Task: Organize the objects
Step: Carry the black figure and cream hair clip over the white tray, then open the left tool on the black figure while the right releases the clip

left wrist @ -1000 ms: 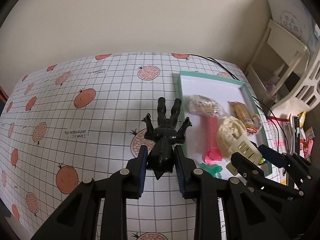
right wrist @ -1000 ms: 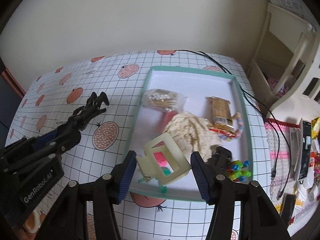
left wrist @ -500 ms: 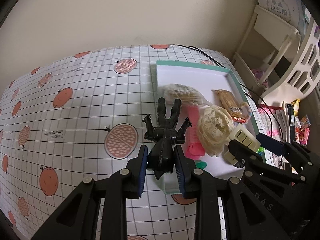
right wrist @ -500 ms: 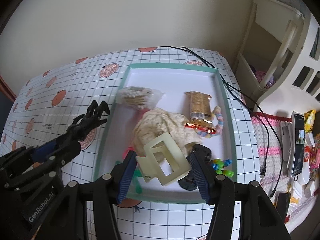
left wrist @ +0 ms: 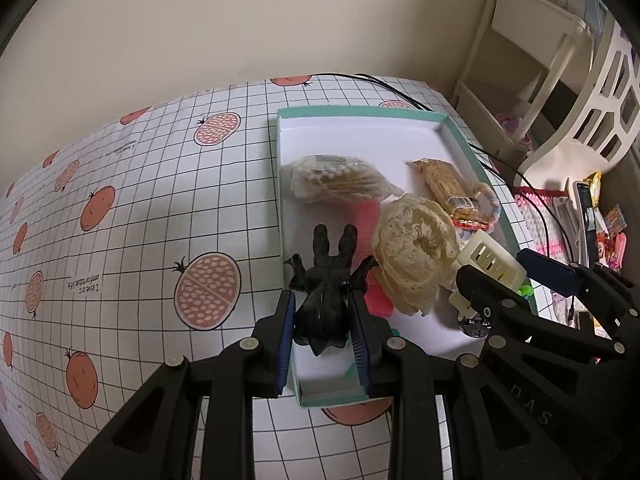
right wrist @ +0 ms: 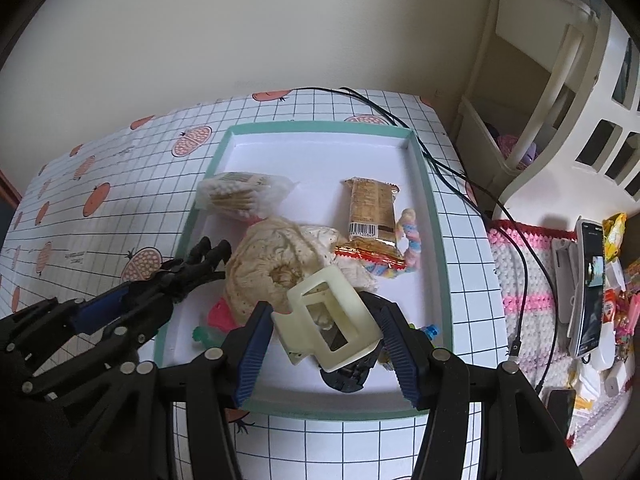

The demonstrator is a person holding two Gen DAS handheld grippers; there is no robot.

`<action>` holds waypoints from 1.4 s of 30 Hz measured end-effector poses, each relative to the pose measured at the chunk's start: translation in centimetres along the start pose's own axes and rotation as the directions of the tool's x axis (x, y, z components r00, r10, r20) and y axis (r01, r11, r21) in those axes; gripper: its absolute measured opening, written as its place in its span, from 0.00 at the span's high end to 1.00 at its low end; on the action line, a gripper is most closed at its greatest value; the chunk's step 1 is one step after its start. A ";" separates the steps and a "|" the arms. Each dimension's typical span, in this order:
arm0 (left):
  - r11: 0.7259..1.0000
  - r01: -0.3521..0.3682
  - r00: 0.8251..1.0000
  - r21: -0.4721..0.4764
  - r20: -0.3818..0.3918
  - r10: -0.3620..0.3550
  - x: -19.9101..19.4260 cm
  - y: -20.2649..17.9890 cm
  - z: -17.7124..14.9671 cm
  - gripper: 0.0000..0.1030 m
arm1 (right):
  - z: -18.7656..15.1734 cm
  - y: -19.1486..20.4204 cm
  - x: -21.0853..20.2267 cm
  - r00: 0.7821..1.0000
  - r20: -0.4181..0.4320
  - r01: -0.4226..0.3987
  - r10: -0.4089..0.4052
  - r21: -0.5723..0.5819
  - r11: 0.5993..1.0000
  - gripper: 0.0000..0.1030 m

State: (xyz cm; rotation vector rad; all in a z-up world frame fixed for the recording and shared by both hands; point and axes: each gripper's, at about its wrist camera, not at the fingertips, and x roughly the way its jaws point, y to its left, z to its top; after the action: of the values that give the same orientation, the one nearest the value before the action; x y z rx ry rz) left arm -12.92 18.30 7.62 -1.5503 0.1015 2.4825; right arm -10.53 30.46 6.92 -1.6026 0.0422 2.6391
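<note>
Both tools have moved over the tray: my left tool grips the black figure, my right tool the cream hair clip; the bench cloth reads "I love comfortable life".

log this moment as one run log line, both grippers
left gripper: shut on black figure, over tray near-left edge | right gripper: shut on cream hair claw, above tray | neither released
</note>
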 end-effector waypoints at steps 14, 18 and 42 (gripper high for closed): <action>1.000 0.005 0.999 0.029 -0.038 -0.004 2.3 -0.9 -0.1 0.73 | 0.2 -0.7 1.5 1.000 -0.008 0.015 -0.015 0.014 1.000 0.42; 1.000 0.008 0.999 0.029 -0.040 -0.007 2.5 -0.9 0.0 0.73 | 0.3 -0.7 1.8 1.000 -0.010 0.014 -0.014 0.015 1.000 0.42; 1.000 -0.024 0.999 -0.019 0.020 0.025 -0.3 0.3 0.2 0.38 | 0.1 -1.9 0.6 1.000 0.026 -0.006 0.004 0.051 0.999 0.28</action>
State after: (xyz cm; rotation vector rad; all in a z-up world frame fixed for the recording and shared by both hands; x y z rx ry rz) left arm -12.98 18.00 7.94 -1.5400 0.0943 2.5244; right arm -10.77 32.34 6.42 -1.5544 0.1117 2.6397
